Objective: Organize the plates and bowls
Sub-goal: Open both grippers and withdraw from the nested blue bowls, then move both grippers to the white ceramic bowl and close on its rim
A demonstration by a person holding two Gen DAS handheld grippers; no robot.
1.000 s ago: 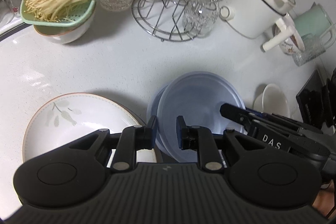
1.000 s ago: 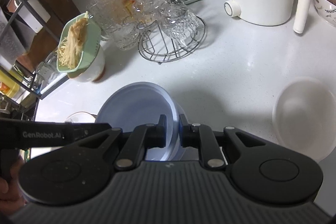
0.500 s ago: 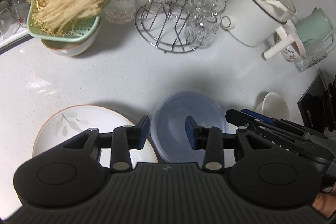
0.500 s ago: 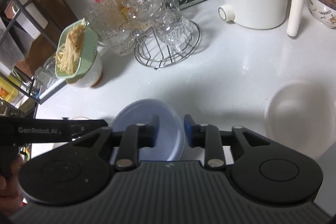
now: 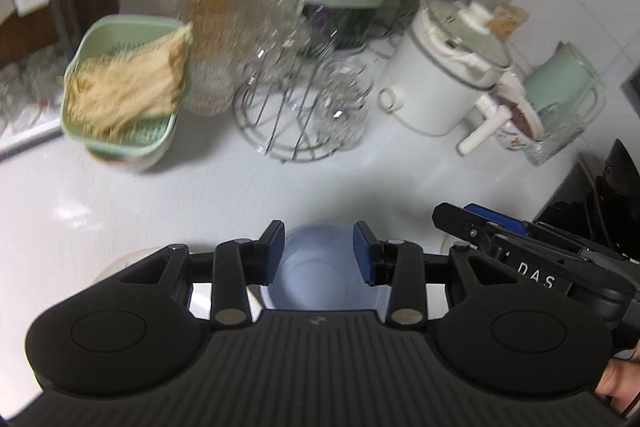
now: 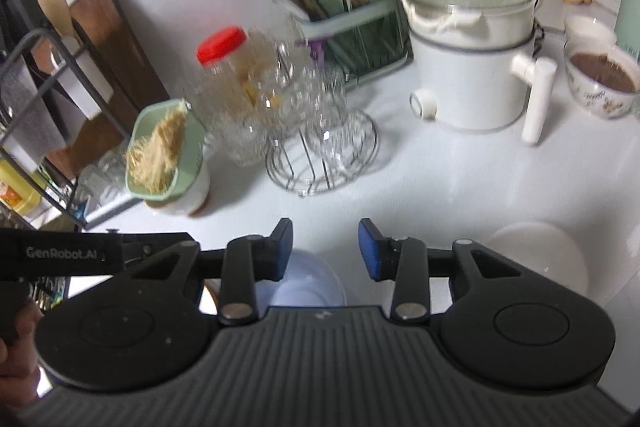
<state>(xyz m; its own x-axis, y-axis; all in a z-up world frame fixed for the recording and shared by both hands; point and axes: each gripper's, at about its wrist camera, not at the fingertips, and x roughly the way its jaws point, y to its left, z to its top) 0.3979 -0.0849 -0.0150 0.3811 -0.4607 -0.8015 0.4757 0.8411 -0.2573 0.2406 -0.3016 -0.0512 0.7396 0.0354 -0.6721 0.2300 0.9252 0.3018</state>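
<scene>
The stacked pale blue bowls (image 5: 312, 275) rest on the white counter, just below and between my left gripper's (image 5: 319, 251) open fingers. In the right wrist view the blue bowls (image 6: 304, 283) sit low, left of centre, beneath my open right gripper (image 6: 325, 250). Both grippers are empty and raised above the bowls. A white bowl (image 6: 540, 255) sits on the counter to the right. The leaf-patterned plate's rim (image 5: 120, 259) peeks out at left behind my left gripper. The right gripper (image 5: 500, 247) shows in the left wrist view.
At the back stand a green strainer of noodles on a bowl (image 5: 128, 95), a red-lidded jar (image 5: 210, 27), a wire rack with glasses (image 5: 300, 107), a white electric pot (image 5: 448, 75), a utensil holder (image 6: 352, 35) and a bowl of brown food (image 6: 600, 83). White counter (image 5: 200, 195).
Both grippers opened, let go of the blue bowls and pulled up and back. The bowls now lie lower in both views and more of the back wall shows.
</scene>
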